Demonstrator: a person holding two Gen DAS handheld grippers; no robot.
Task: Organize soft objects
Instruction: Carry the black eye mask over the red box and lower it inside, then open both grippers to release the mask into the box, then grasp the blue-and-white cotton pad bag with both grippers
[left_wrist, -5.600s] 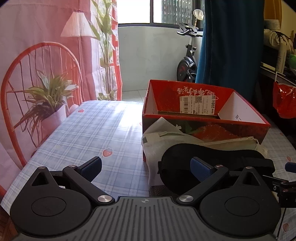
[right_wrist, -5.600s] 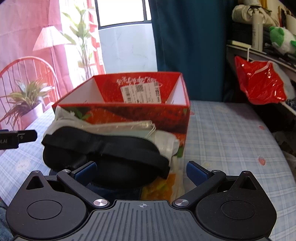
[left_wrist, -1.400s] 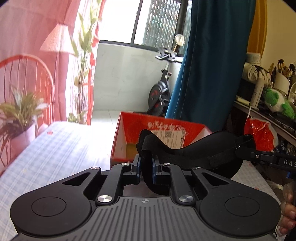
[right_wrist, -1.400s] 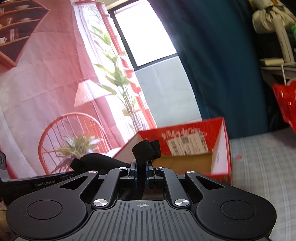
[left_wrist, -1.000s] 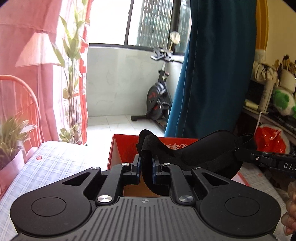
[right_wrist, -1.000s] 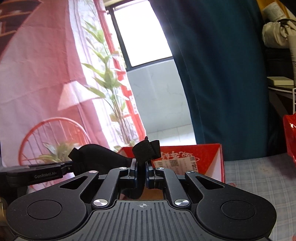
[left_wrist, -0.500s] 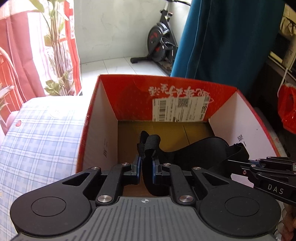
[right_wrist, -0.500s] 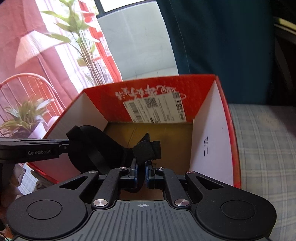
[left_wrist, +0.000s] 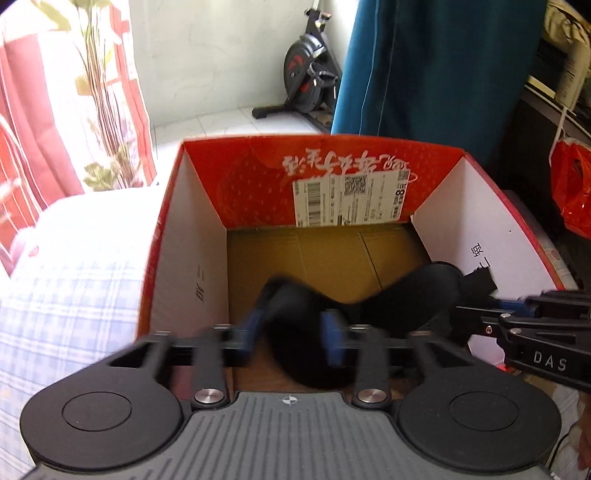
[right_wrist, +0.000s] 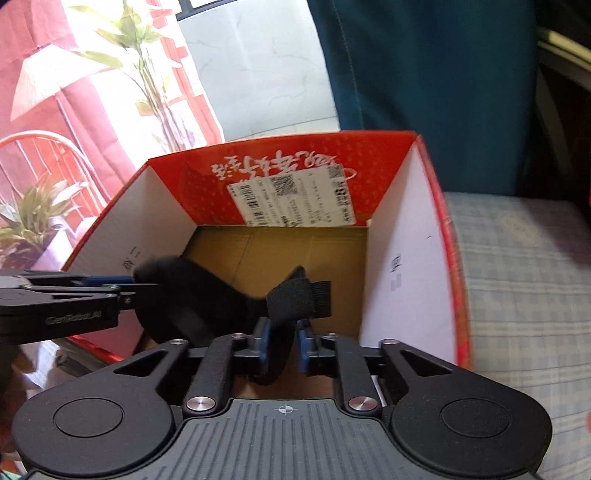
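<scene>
A black padded soft piece with a strap (left_wrist: 417, 295) hangs low inside the red cardboard box (left_wrist: 192, 258), close above its brown floor. My left gripper (left_wrist: 291, 330) straddles one end of it; its jaws are opening, and the blue pads stand clear of the fabric. In the right wrist view the black piece (right_wrist: 207, 295) runs from my left gripper (right_wrist: 144, 286) across to my right gripper (right_wrist: 284, 345). The right jaws are opening too, with the strap end loose between the pads. My right gripper (left_wrist: 469, 308) reaches in over the box's right wall. A shipping label sticks to the box's (right_wrist: 402, 240) far wall.
The box stands on a blue-and-white checked cloth (left_wrist: 74, 277), which continues to its right (right_wrist: 517, 258). Behind are a teal curtain (left_wrist: 424, 74), an exercise bike (left_wrist: 310, 81), a red plastic bag (left_wrist: 572, 192) and a pink printed curtain (right_wrist: 55, 110).
Both grippers came down over the box with the black piece pinched between them. Since half a second ago both pairs of jaws have parted and the piece has sagged lower.
</scene>
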